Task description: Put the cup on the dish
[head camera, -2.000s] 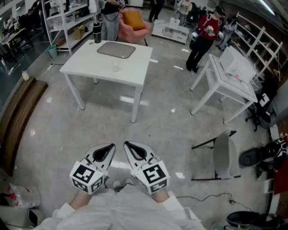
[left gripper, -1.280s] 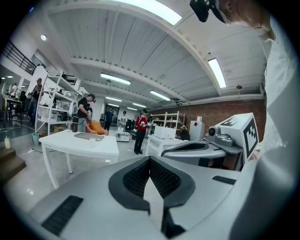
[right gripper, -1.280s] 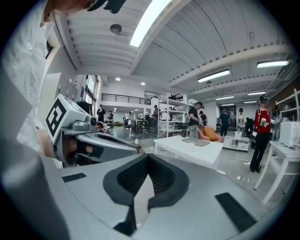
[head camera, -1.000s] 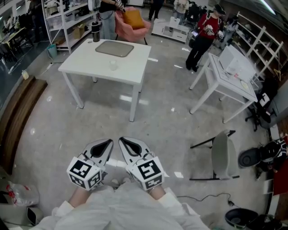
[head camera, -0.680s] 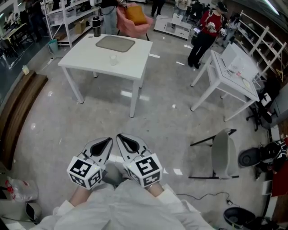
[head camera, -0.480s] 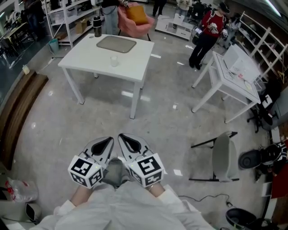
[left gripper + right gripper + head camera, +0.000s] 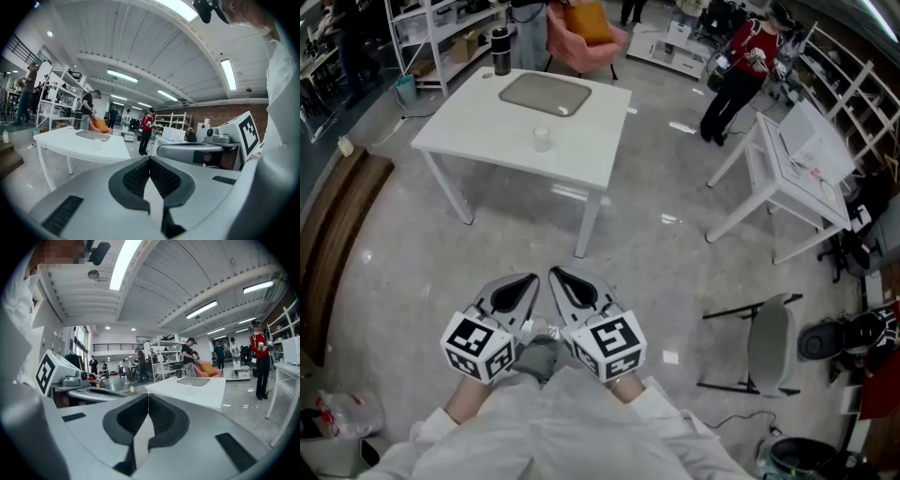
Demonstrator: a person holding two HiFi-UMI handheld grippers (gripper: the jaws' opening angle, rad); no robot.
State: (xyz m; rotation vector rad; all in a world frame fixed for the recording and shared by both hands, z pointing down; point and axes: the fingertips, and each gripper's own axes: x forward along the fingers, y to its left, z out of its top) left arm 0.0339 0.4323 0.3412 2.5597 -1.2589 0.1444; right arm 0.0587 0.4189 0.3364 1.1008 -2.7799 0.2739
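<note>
A small clear cup (image 7: 542, 139) stands near the middle of a white table (image 7: 478, 141) far ahead of me. Behind it lies the dish, a flat grey tray (image 7: 546, 94). My left gripper (image 7: 532, 278) and right gripper (image 7: 553, 272) are held side by side close to my body, over the floor and well short of the table. Both are shut with nothing between the pads. In the left gripper view, the cup (image 7: 97, 142) and tray (image 7: 93, 135) show small beyond the shut gripper (image 7: 150, 158). The right gripper view shows the cup (image 7: 188, 389) past the shut gripper (image 7: 148, 395).
A black bottle (image 7: 500, 52) stands at the table's far left corner. A second white table (image 7: 797, 159) and a folded chair (image 7: 766, 337) are to the right. A wooden bench (image 7: 333, 234) runs along the left. A person in red (image 7: 741, 66) stands beyond, near shelving.
I have walked toward the white table, so it looks nearer and larger. Both grippers came along with me, still side by side, shut and empty.
</note>
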